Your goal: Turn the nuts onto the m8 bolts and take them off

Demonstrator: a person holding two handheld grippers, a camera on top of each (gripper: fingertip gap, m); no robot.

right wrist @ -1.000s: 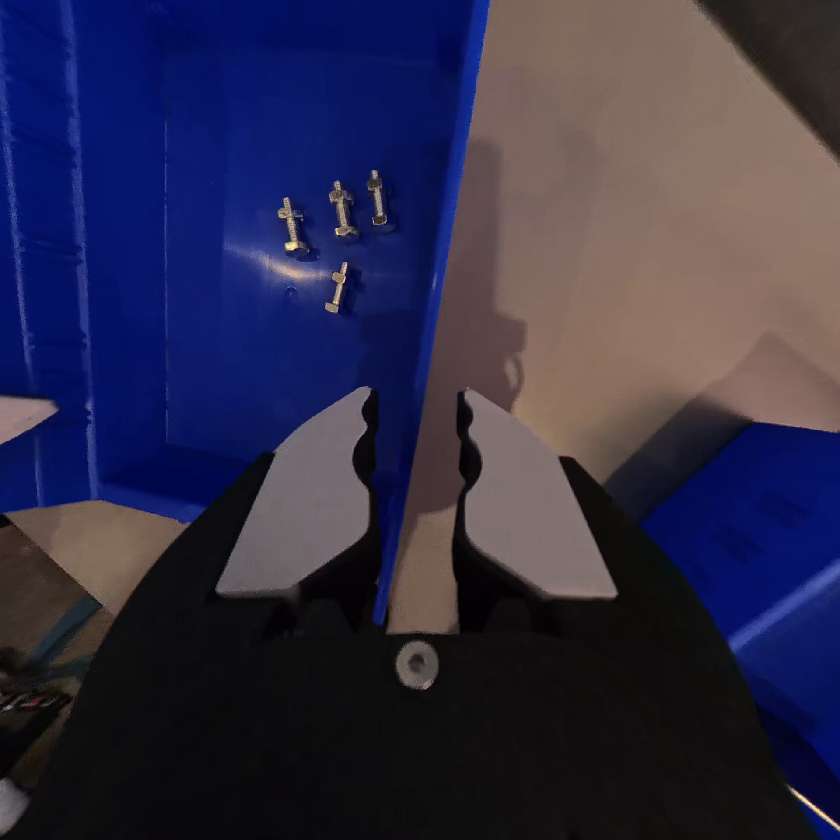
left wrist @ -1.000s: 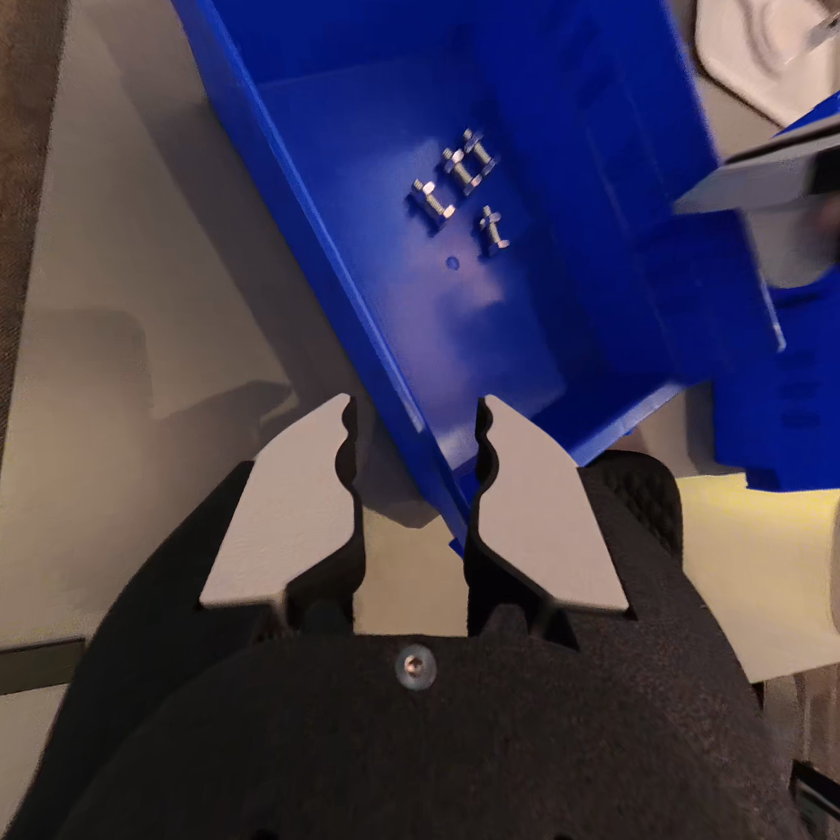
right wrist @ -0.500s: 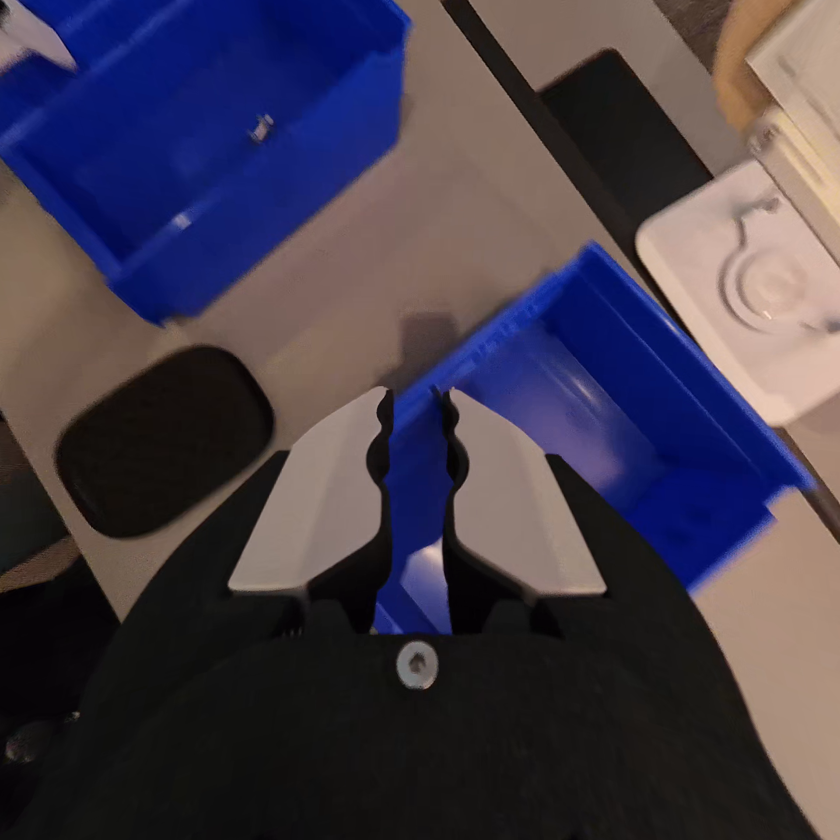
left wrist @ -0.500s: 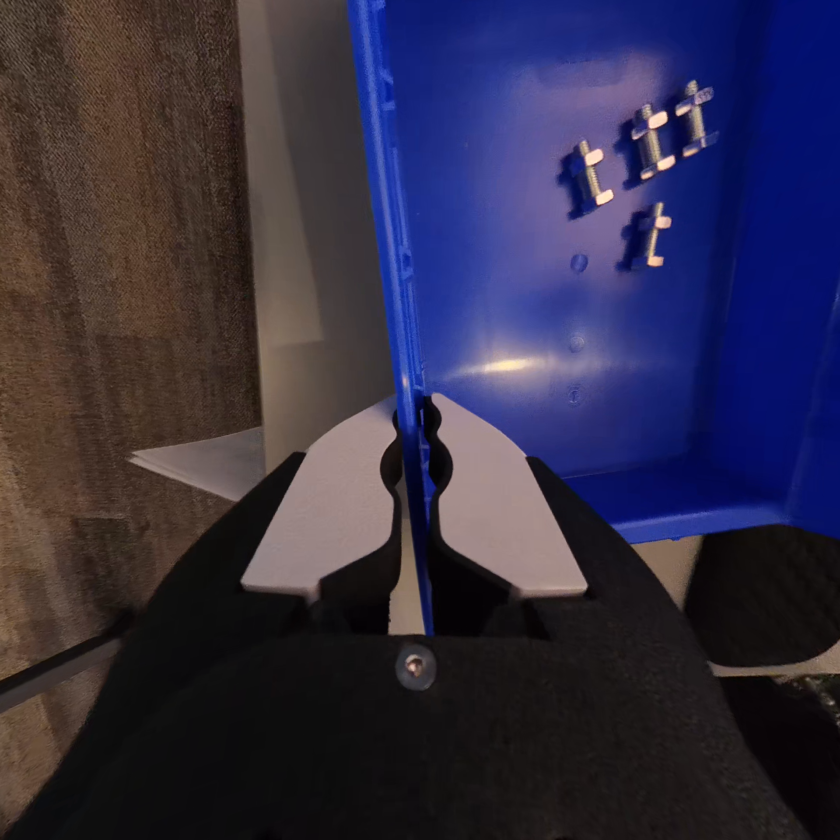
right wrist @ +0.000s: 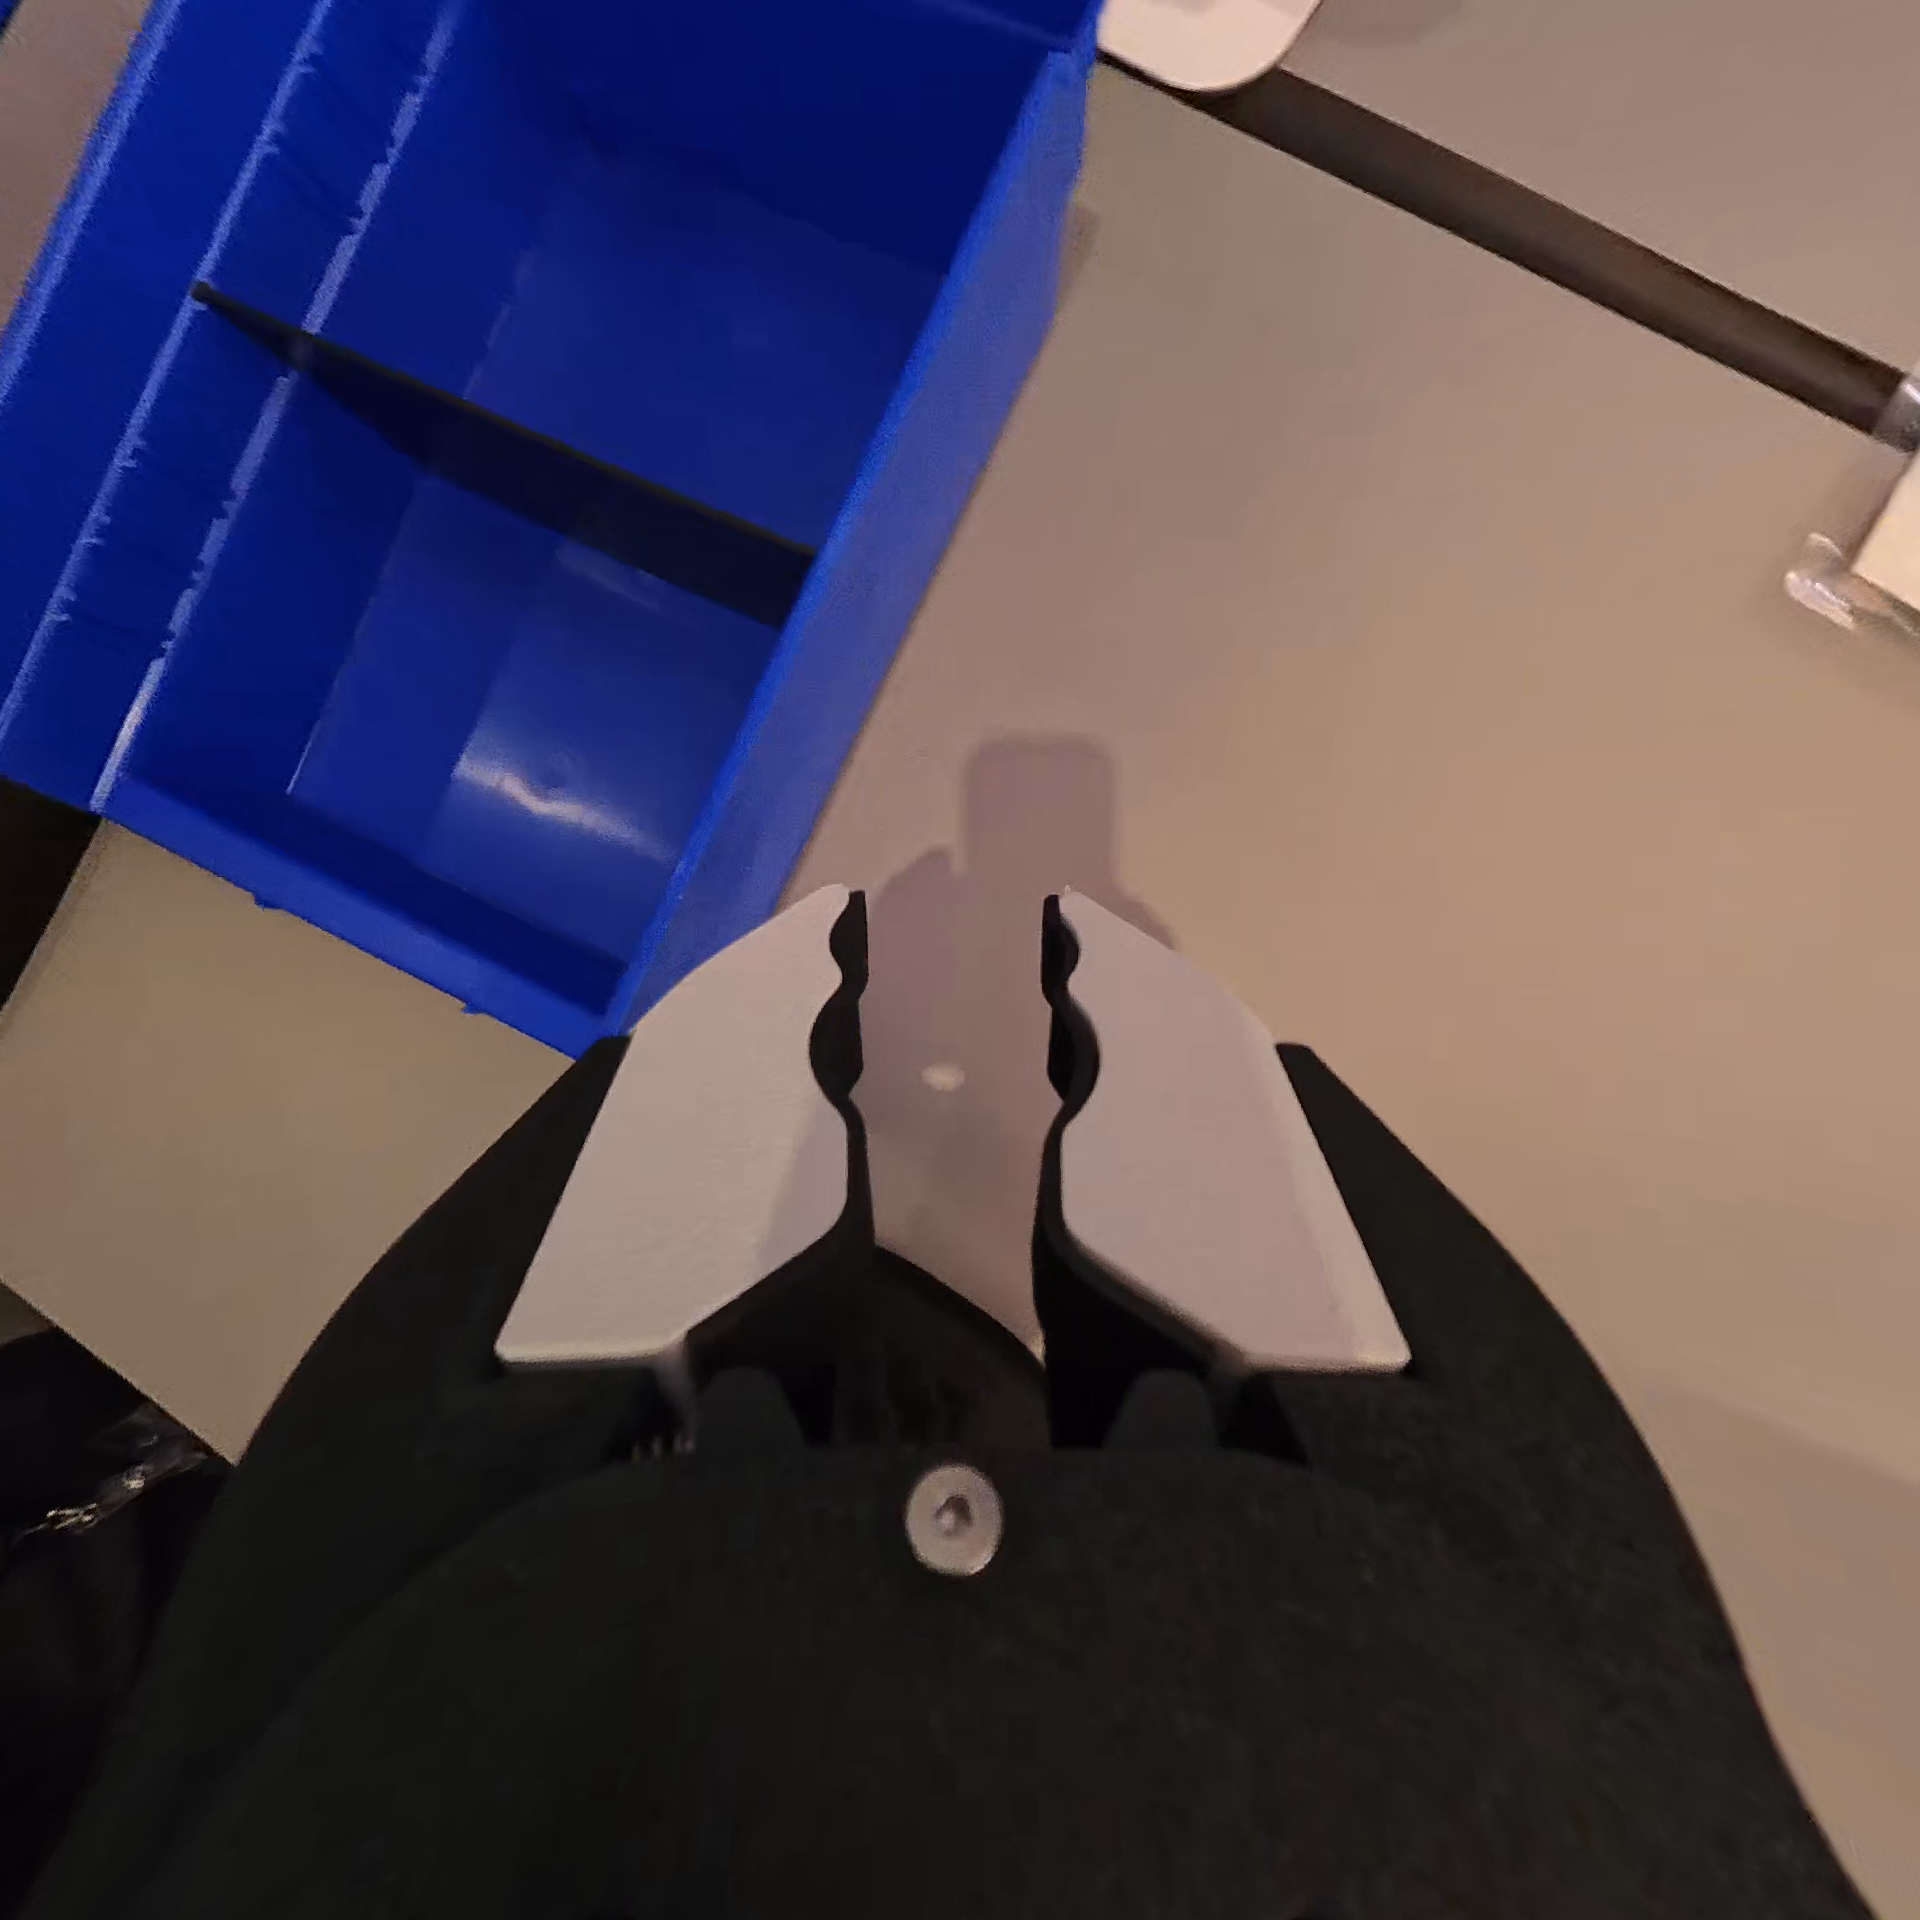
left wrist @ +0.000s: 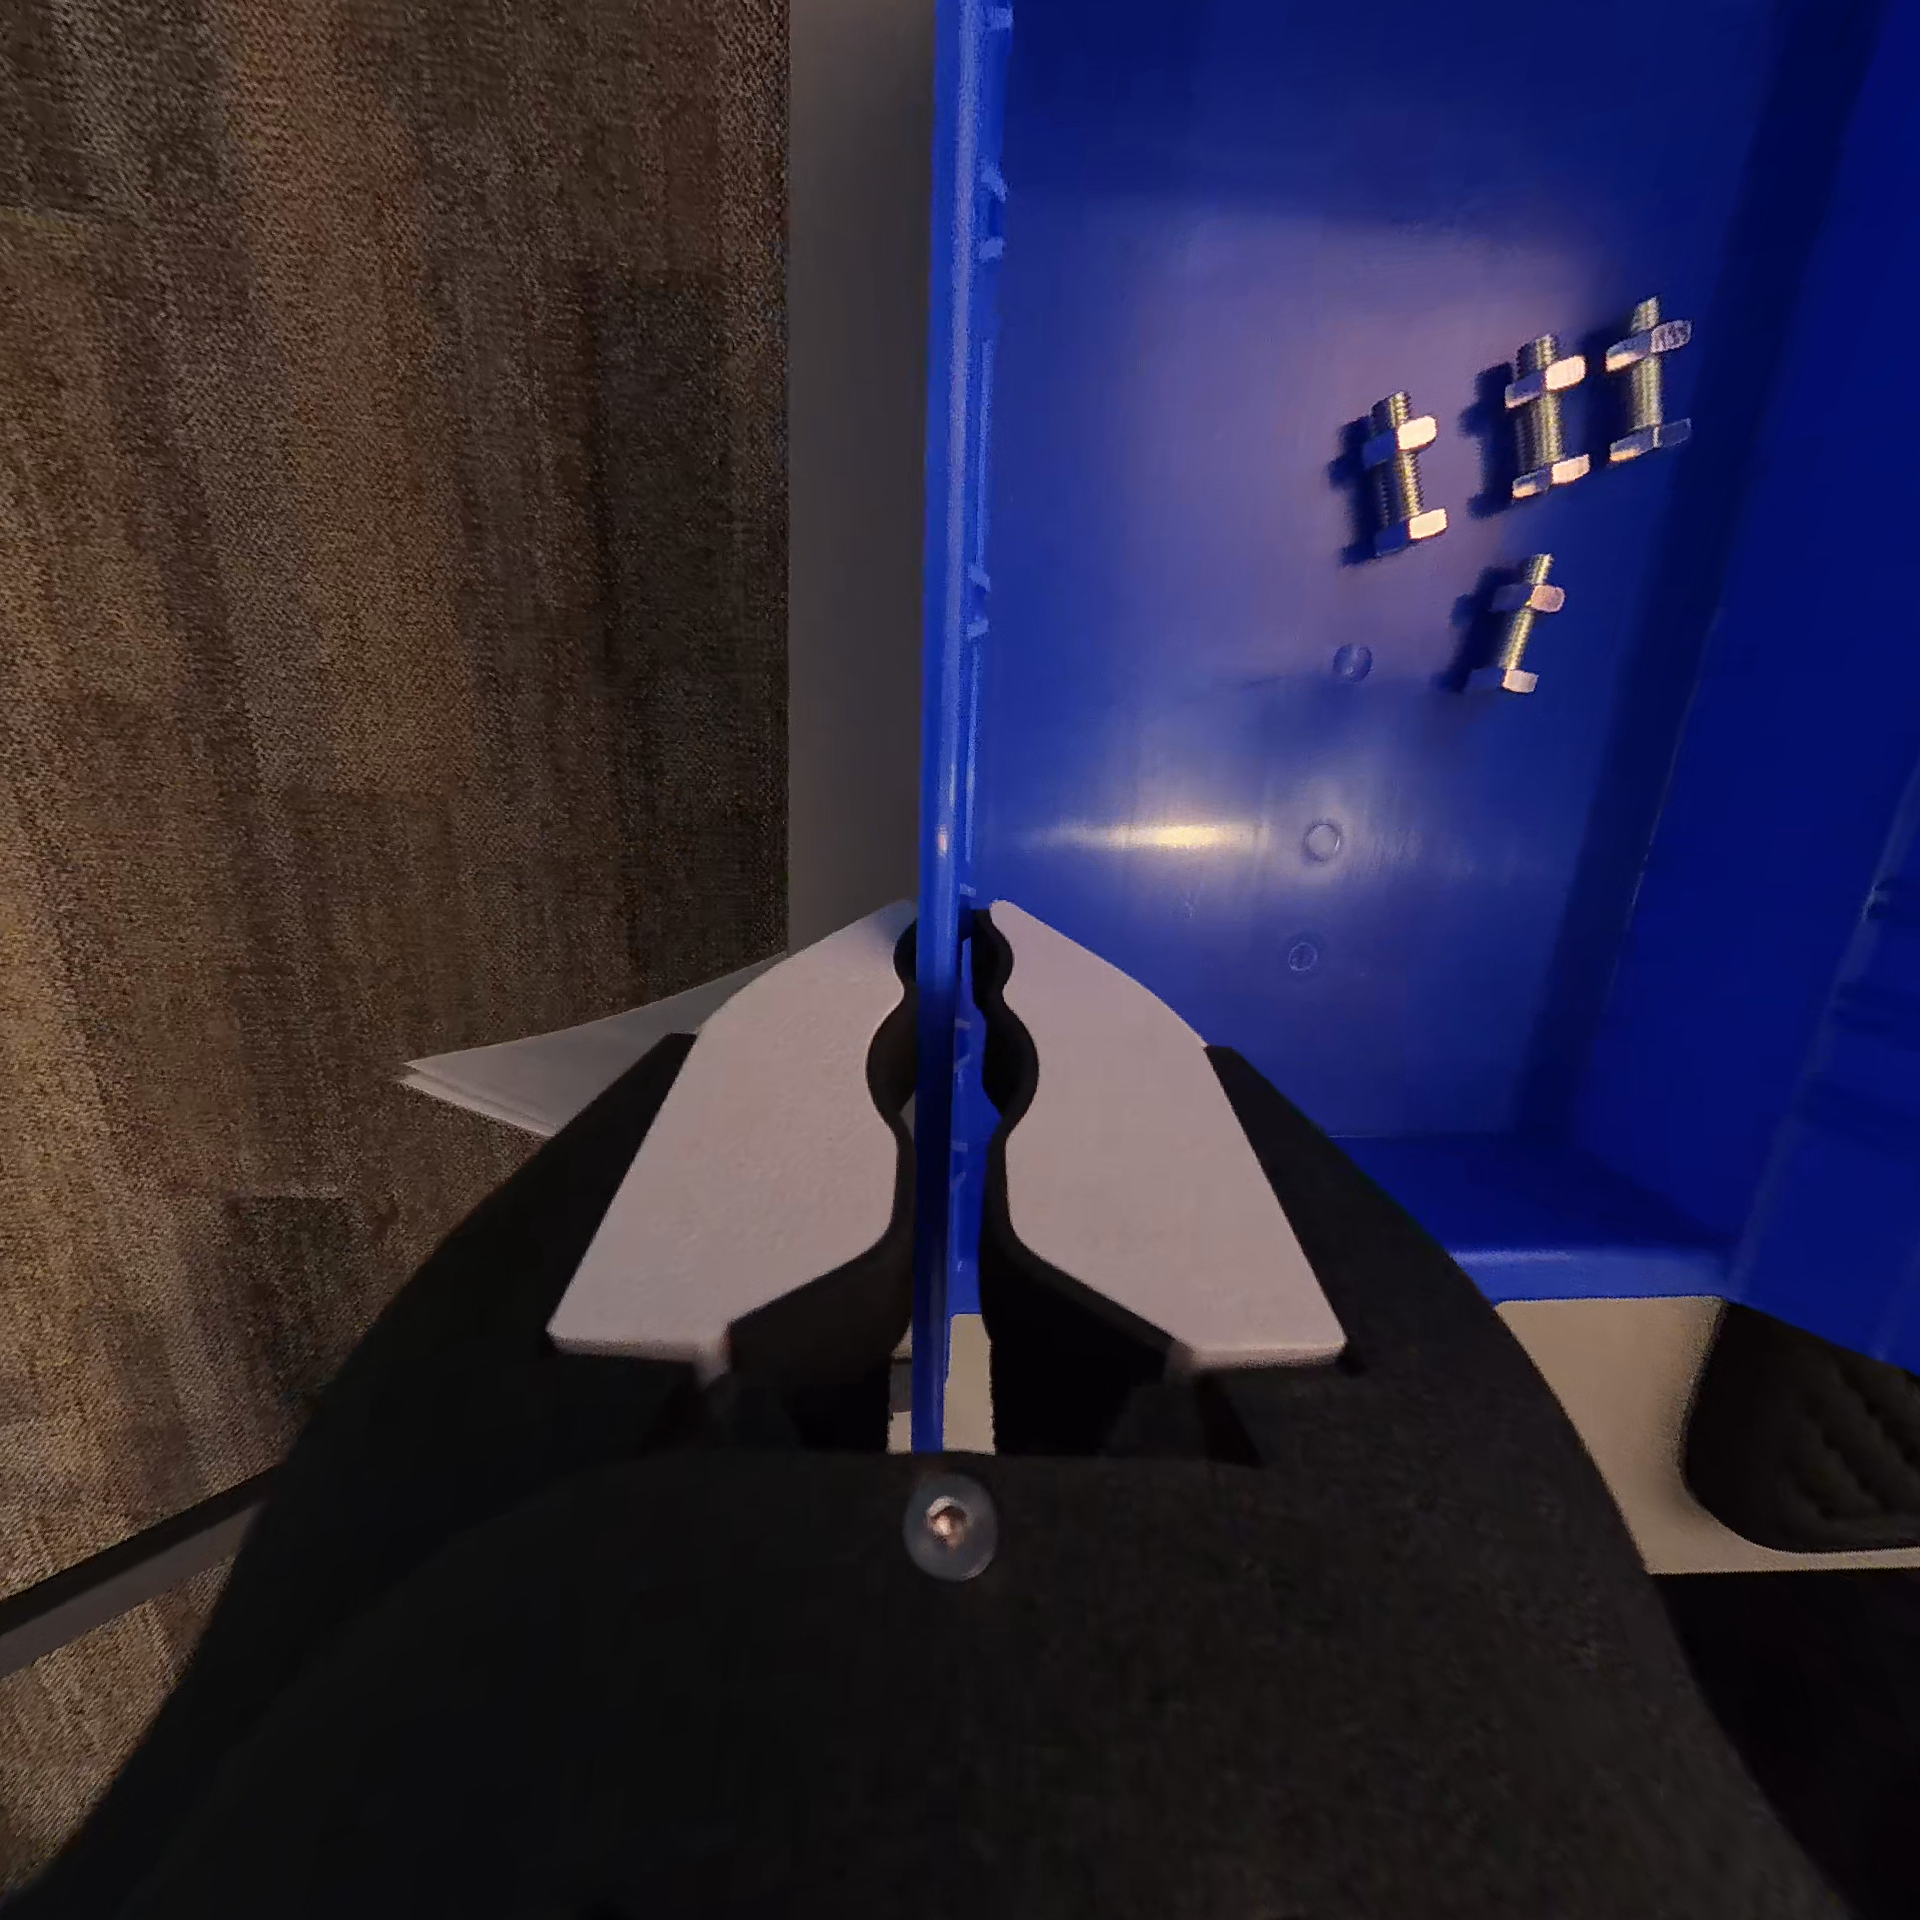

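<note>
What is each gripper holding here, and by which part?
Left gripper clamps the blue bin by its side wall's rim. Right gripper is open, holding nothing.

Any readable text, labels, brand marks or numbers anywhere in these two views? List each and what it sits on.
None. The blue bin gripped by the left gripper, its bolts, the divided blue bin, the table and the right gripper show no writing.
</note>
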